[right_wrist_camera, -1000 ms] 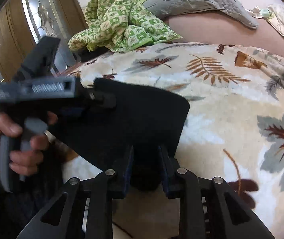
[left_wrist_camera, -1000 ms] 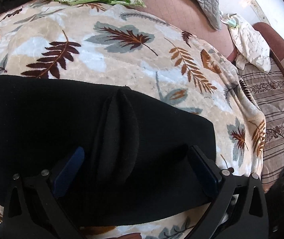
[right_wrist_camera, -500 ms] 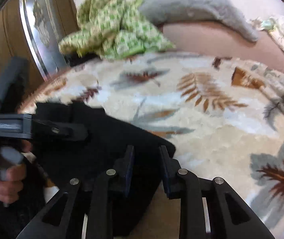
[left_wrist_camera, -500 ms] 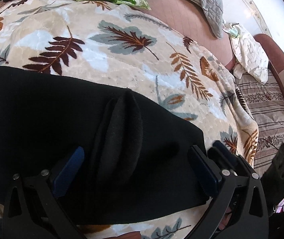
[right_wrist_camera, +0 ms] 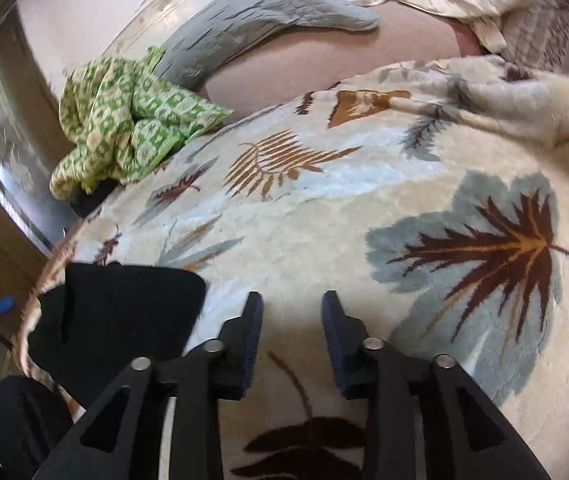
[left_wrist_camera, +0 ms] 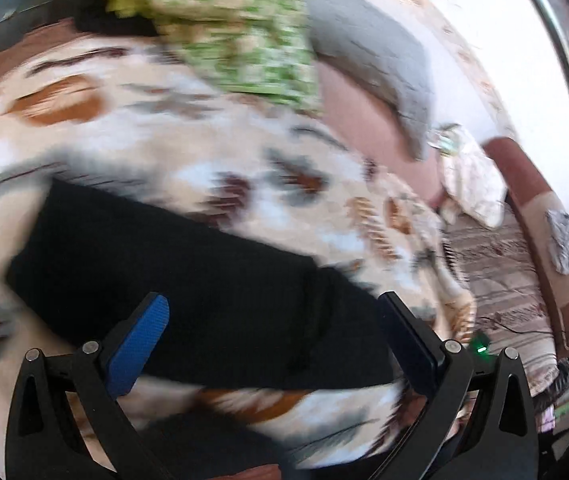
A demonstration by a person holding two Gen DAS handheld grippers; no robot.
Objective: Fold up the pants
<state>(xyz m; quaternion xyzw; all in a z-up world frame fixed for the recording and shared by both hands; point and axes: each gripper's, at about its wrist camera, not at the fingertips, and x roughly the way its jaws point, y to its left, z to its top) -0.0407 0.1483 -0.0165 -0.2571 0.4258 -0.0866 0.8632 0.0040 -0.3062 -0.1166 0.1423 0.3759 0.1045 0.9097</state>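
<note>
Lying folded on the blanket, black pants; right claw just been opening, empty; left claw gaping wide, gripping nothing.

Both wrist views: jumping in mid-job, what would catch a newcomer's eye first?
First the leaf-print blanket, cream with big brown and grey leaves, filling both views. On it lies the folded black pants, under the wide-open left gripper; in the right wrist view they sit low on the left, with the right gripper beside them over bare blanket, its jaws having just been opening with nothing between them. Behind, a crumpled green patterned cloth lies against a grey pillow.
</note>
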